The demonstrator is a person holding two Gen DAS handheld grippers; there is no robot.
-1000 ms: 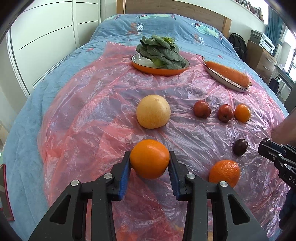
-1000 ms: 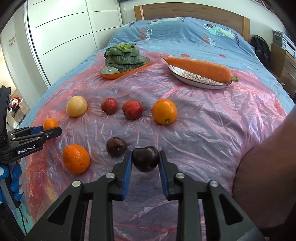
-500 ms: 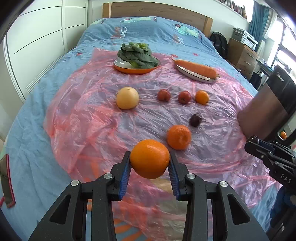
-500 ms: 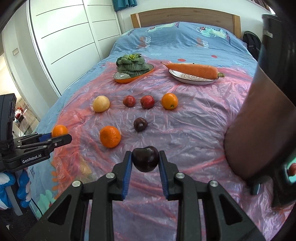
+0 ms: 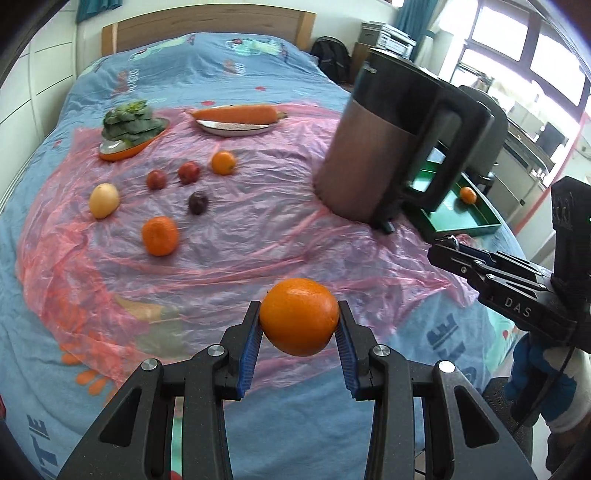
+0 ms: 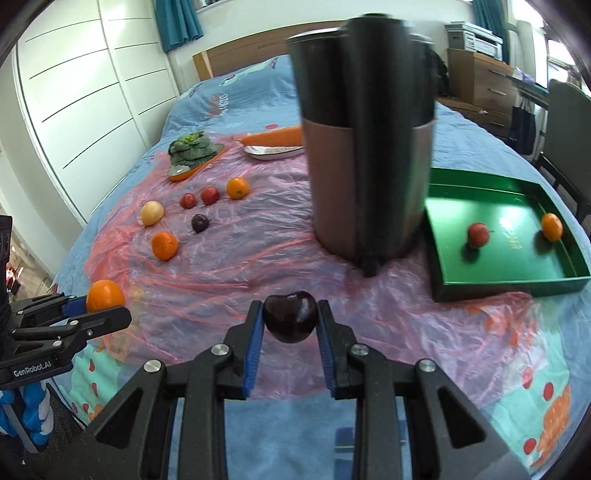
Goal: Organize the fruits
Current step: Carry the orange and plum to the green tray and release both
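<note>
Underneath everything lies a bed (image 6: 480,122) with a blue printed cover, and a crinkled pink plastic sheet (image 5: 258,229) is spread over its middle. White wardrobe doors (image 6: 92,92) line one side of the room, a wooden headboard (image 5: 207,22) stands at the far end, and bright windows (image 5: 517,48) and a wooden chest of drawers (image 6: 480,85) fill the other side.

A tall dark electric kettle (image 6: 369,147) stands on the sheet. Just beside it sits a green tray (image 6: 498,284), holding a red fruit (image 6: 478,233) and a small orange (image 6: 552,226), well apart from each other. Farther back, an orange dish (image 5: 129,149) carries leafy greens (image 5: 129,120), and a patterned plate (image 5: 236,128) carries a carrot (image 5: 240,112).

Loose on the sheet are a pale yellow fruit (image 5: 104,200), two red fruits (image 5: 156,179) (image 5: 189,172), an orange (image 5: 223,162), a dark plum (image 5: 198,202) and a mandarin (image 5: 160,235).

The left tool (image 5: 299,328) is clenched on a smooth, bright navel orange (image 5: 299,316), held in the air over the near edge of the sheet. The right tool (image 6: 290,325) is clamped on a glossy, nearly black plum-like fruit (image 6: 290,320), likewise raised above the sheet in front of the kettle.
</note>
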